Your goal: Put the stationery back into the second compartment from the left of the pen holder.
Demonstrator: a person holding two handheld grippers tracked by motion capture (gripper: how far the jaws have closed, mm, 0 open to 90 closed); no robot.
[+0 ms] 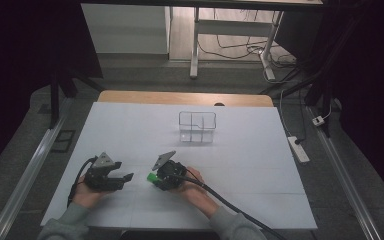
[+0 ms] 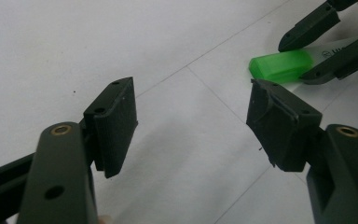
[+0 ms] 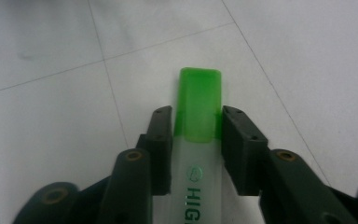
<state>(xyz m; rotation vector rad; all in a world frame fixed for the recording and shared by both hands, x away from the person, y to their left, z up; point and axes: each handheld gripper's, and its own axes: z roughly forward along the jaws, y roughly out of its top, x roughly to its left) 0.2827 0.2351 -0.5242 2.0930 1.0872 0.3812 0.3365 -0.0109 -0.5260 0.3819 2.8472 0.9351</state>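
1. Right gripper (image 3: 196, 128): I have its jaws closed narrow on a green highlighter (image 3: 199, 105), one pad on each flat side just where the cap meets the pale barrel. In the right gripper view the pads sit flush against it, so I judge the grip taken near the cap end to keep the printed barrel running back between the jaws.
2. Green highlighter (image 1: 152, 177): it lies low on the white table (image 1: 240, 165), near the front edge and between my two hands, cap pointing toward the left gripper. Whether it rests on the surface or is just lifted clear I cannot tell.
3. Left gripper (image 1: 122, 178): jaws wide apart, nothing between them, held just above the table beside the highlighter. From the left gripper view the cap (image 2: 282, 65) sits ahead of its right jaw, so I read it as waiting either to take the cap or to stay out of the way.
4. Clear divided organiser (image 1: 197, 126): stands upright toward the far side of the table, well apart from both grippers, compartments apparently empty. I judge it the likely destination for the highlighter.
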